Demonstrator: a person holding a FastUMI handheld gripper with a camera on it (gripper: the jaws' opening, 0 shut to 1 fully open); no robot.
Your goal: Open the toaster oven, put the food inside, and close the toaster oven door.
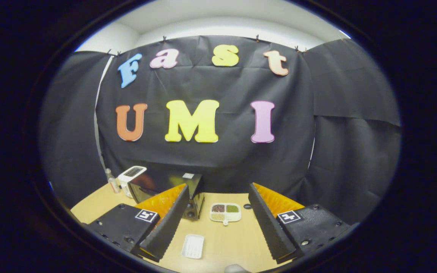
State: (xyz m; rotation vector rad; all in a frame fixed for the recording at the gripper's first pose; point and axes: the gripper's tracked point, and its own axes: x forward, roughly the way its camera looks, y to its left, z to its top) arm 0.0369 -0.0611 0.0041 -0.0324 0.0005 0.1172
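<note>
At lower centre of the frame, we see the claw point(218, 223) with fingers spread wide apart, gripping nothing. The toaster oven point(171, 185) sits lower left on the counter point(226, 242), door closed. The food tray point(225, 212) lies between the fingers.

The toaster oven point(167, 187) is a dark, boxy appliance with a glossy front, standing upright on the desk point(226, 239) in the lower left of the frame, partly hidden behind one finger; its door looks closed, though that is hard to tell; two round knobs show on its right side; the food sits in a white divided tray point(225, 212) at lower centre, flat on the desk, just right of the oven; its compartments hold dark, green and pale portions.
</note>
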